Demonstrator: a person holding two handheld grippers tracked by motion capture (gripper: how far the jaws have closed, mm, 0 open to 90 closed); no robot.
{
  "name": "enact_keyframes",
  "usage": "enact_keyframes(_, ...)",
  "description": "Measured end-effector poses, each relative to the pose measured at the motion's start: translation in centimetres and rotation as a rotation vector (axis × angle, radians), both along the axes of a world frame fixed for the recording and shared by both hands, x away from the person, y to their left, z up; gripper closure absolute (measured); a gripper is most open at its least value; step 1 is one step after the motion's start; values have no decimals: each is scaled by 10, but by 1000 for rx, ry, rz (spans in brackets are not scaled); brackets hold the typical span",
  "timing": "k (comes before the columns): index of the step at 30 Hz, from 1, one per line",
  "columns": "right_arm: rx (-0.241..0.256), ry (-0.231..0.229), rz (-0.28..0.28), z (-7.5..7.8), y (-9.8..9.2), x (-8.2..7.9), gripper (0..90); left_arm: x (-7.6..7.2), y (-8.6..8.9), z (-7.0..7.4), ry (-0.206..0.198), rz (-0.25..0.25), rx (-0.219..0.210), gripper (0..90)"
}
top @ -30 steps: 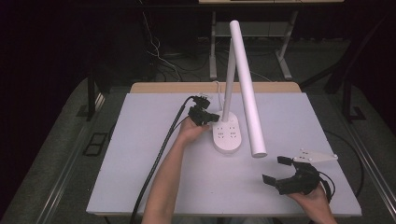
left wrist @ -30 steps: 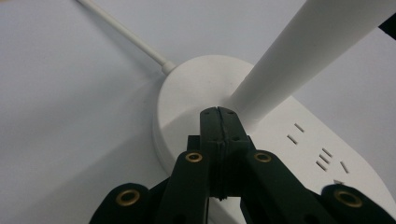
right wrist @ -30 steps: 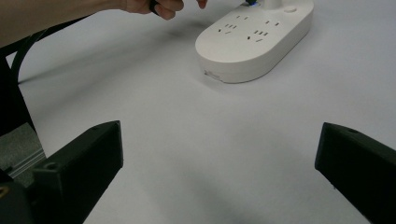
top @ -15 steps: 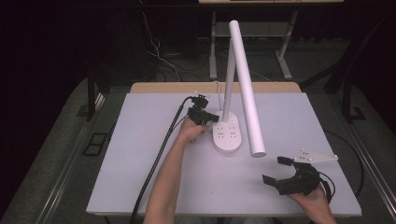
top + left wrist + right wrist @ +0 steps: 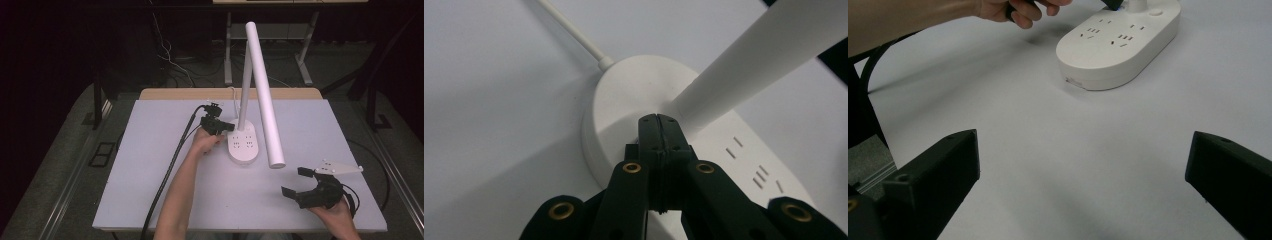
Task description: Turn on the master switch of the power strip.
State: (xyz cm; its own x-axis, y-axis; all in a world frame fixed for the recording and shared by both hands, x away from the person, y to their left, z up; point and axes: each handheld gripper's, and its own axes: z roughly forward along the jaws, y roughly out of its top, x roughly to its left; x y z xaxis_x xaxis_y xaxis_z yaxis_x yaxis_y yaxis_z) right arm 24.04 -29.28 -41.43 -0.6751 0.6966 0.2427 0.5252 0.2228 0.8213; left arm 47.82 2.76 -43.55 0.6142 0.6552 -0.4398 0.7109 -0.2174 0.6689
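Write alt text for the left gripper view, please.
The left hand-held gripper, jaws shut together, tips at the top of a white lamp base beside its stem. Socket slots mark the base; a white cord trails off across the table.

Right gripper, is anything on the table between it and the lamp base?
Nothing visible. The right gripper sits open near the table's front right, and only bare surface lies between it and the lamp base. The left gripper, jaws shut, is at the base's far side, out of that path.
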Motion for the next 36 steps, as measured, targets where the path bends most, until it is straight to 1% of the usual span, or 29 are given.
enact_keyframes(1, 0, 0, 0, 0, 0, 0, 3, -1, 1, -1, 0, 4, -10, 900)
enact_keyframes(4, 2, 2, -1, 0, 0, 0, 3, -2, -1, 1, -18, 0, 15, 900)
enact_keyframes(7, 6, 3, -2, 0, -1, -1, 3, -2, -1, 1, -23, -1, 15, 900)
enact_keyframes(8, 6, 5, -3, 0, -1, -1, 3, -3, -2, 1, -28, -2, 22, 900)
enact_keyframes(10, 10, 6, -5, 0, -1, -1, 3, -3, -3, 4, -48, -11, 40, 900)
enact_keyframes(11, 11, 5, -4, 0, -2, 0, 3, -3, -3, 4, -48, -11, 40, 900)
enact_keyframes(13, 10, 8, -2, 0, -2, 0, 3, -4, -4, 5, -66, -26, 63, 900)
enact_keyframes(14, 10, 9, -2, 0, -2, 0, 3, -4, -4, 5, -66, -26, 63, 899)
enact_keyframes(15, 11, 9, -3, 0, -2, 0, 3, -5, -4, 7, -81, -32, 66, 899)
enact_keyframes(16, 11, 8, -4, -1, -2, 0, 3, -5, -4, 7, -81, -32, 66, 898)
enact_keyframes(18, 11, 10, -5, -1, -1, 1, 3, -5, -5, 8, -87, -41, 81, 897)
enact_keyframes(20, 9, 10, -5, -1, -1, 0, 3, -6, -5, 8, -92, -34, 81, 896)
enact_keyframes(21, 9, 9, -2, -1, -2, 0, 3, -6, -5, 7, -96, -42, 83, 896)
enact_keyframes(22, 9, 9, -2, 0, -2, 0, 3, -6, -5, 8, -118, -60, 95, 896)
enact_keyframes(23, 9, 9, -2, 0, -2, 0, 3, -6, -5, 8, -118, -60, 95, 896)
enact_keyframes(24, 10, 7, -2, 0, -2, 0, 3, -7, -6, 9, -120, -50, 83, 896)
enact_keyframes(25, 13, 6, -5, -1, -2, 0, 3, -7, -5, 13, -135, -68, 92, 895)
enact_keyframes(27, 11, 7, -3, -1, -2, 1, 3, -7, -3, 15, -142, -74, 100, 884)
enact_keyframes(28, 12, 6, -3, -1, -2, 1, 3, -8, -4, 16, -153, -57, 93, 865)
enact_keyframes(29, 12, 6, -3, 0, -2, 0, 3, -8, -2, 18, -162, -64, 112, 860)
enact_keyframes(30, 12, 6, -2, 0, -2, 0, 3, -9, 0, 19, -161, -58, 109, 861)
enact_keyframes(31, 14, 5, -5, 0, -2, 0, 3, -9, 3, 21, -164, -69, 127, 863)
enact_keyframes(32, 14, 4, -4, 0, -2, 0, 3, -10, 3, 22, -165, -43, 103, 866)
enact_keyframes(33, 14, 6, -6, 0, -2, 0, 3, -10, 5, 24, -166, -35, 87, 865)
enact_keyframes(34, 14, 6, -7, 0, -3, 0, 3, -10, 6, 26, -174, -35, 87, 863)
enact_keyframes(35, 14, 6, -8, 0, -3, 0, 3, -11, 8, 29, -181, -38, 96, 859)
enact_keyframes(36, 15, 6, -9, 0, -3, 0, 3, -11, 10, 32, -181, -38, 91, 856)
